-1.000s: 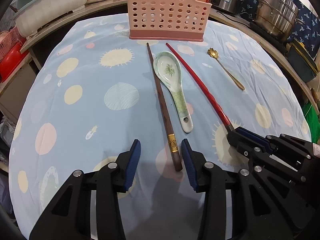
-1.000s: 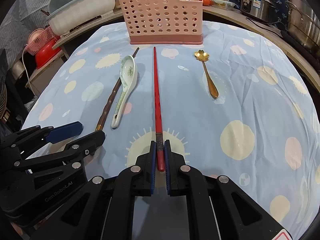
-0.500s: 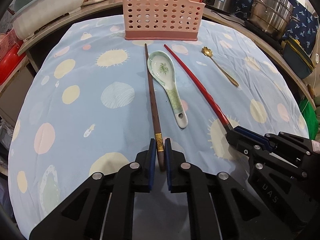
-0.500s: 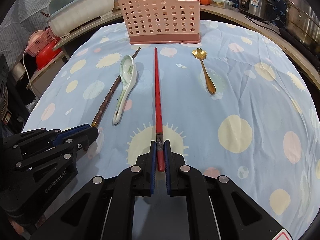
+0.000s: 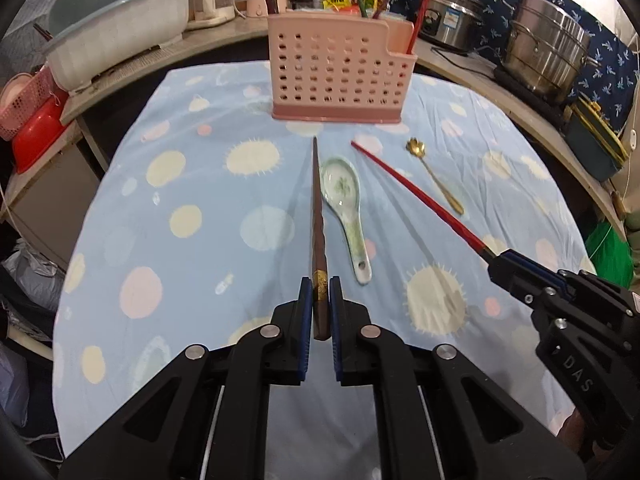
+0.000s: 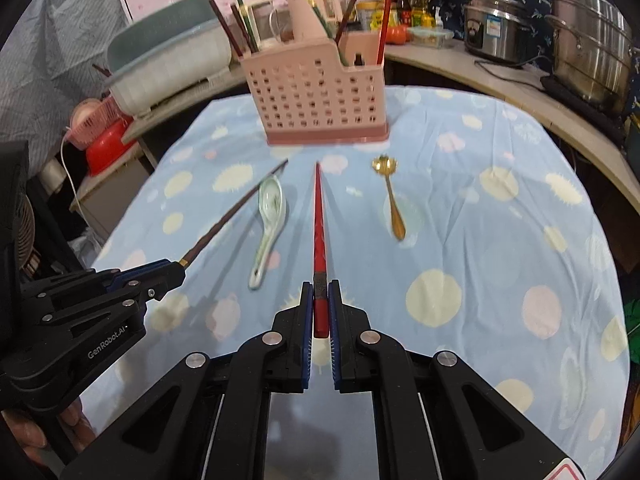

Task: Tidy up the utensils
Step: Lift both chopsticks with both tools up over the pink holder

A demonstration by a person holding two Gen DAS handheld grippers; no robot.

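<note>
My left gripper [image 5: 320,304] is shut on the thick end of a dark brown chopstick [image 5: 317,208] and holds it above the cloth, tip toward the pink perforated utensil holder [image 5: 336,76]. My right gripper [image 6: 320,308] is shut on the end of a red chopstick [image 6: 320,216], also raised, pointing at the holder [image 6: 320,96]. The right gripper also shows in the left wrist view [image 5: 520,272], the left gripper in the right wrist view [image 6: 148,276]. A green-patterned ceramic spoon [image 5: 344,200] and a gold spoon [image 5: 432,172] lie on the cloth between them.
The table has a light blue cloth [image 5: 160,216] with pale circles. The holder has several chopsticks standing in it. Steel pots [image 5: 548,44] stand on the counter at back right, a dish tub [image 5: 120,24] at back left, red and pink baskets [image 5: 28,120] at the left.
My left gripper closed on the brown chopstick. Both grippers then lifted their chopsticks off the cloth, and the views rose and tilted toward the holder.
</note>
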